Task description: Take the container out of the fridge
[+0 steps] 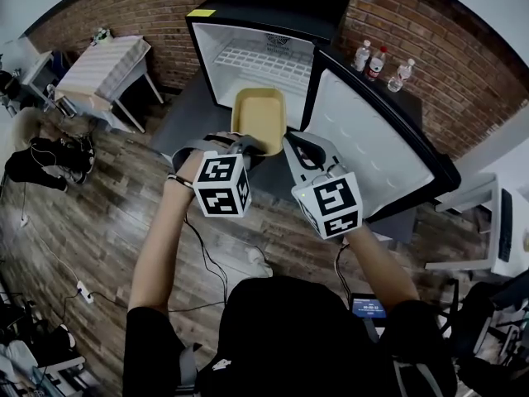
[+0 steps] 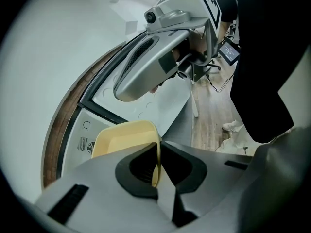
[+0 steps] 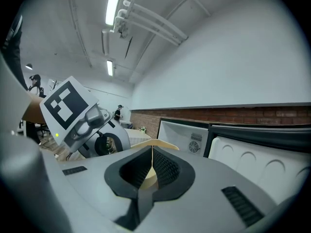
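A shallow pale-yellow container [image 1: 259,118] hangs in the air just in front of the open black fridge [image 1: 264,11], held level by both grippers. My left gripper [image 1: 245,149] is shut on the near left rim, and in the left gripper view the thin yellow wall [image 2: 124,137] sits pinched between its pads [image 2: 146,166]. On the near right rim my right gripper [image 1: 289,149] is shut too; the right gripper view shows the rim [image 3: 156,144] clamped between ribbed pads [image 3: 165,169]. The container looks empty. The fridge's white wire shelf [image 1: 260,60] is bare.
The fridge door [image 1: 372,139] stands wide open to the right, close to my right arm. Three bottles [image 1: 376,60] stand behind it by the brick wall. A white table [image 1: 103,69] is at the far left. Cables [image 1: 207,263] run across the wooden floor.
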The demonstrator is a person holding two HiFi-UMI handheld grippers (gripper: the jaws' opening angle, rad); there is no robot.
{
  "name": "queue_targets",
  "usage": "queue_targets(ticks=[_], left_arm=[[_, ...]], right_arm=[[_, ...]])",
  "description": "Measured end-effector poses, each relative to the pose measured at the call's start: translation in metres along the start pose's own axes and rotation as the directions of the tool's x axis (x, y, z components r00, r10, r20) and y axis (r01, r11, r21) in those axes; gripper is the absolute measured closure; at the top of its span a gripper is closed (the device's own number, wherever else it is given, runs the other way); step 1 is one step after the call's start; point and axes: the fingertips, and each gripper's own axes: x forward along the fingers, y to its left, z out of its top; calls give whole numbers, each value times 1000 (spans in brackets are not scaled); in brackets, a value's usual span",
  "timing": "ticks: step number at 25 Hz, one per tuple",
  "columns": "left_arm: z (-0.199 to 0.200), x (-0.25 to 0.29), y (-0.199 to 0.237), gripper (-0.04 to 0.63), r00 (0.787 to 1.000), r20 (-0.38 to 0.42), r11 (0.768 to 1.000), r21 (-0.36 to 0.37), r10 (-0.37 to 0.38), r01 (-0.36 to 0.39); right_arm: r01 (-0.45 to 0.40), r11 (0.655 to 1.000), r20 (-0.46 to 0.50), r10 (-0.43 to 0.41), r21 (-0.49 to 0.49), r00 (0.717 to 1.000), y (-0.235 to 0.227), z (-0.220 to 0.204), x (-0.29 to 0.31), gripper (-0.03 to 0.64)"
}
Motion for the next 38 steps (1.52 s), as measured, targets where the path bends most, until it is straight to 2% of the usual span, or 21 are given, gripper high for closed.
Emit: queue_targets(ticks=[21, 38], left_arm=[[89, -34, -89, 563, 999, -3, 998, -44, 41, -42], [102, -51, -117, 563, 998, -14, 998, -30, 53, -54]], right_arm=[[-11, 1000, 32, 11, 6, 999, 31, -19, -127, 575], [-10, 1000, 58, 10, 2, 998, 49, -16, -157, 577]])
